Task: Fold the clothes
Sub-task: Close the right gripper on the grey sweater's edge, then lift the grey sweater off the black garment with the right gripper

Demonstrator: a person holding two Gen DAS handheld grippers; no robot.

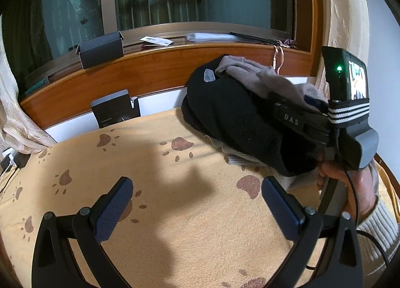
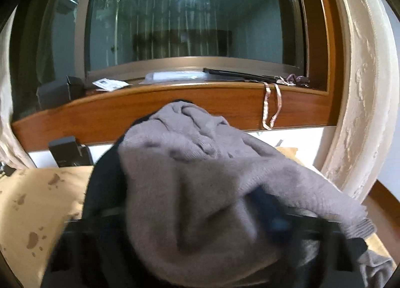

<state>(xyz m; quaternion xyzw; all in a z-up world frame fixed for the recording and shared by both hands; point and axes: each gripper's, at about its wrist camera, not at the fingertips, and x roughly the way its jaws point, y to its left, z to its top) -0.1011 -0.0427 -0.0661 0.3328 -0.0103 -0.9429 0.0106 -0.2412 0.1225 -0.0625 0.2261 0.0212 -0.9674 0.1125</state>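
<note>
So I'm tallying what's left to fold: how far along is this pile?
Nothing looks folded yet: the orange blanket holds no finished stack. In hand: the right gripper is pushed into the heap, the grey sweater draped over it; whether it grips, I can't tell. The left gripper is open and empty above the blanket. Left: the sweater, the black garment and a striped piece underneath.

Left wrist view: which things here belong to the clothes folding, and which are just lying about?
Job:
- grey knitted sweater
- black fleece garment
- orange paw-print blanket, the work surface
- left hand-held gripper, open and empty

Lying about:
- dark open cardboard box on the sill
- black box against the headboard
- white paper slip
</note>
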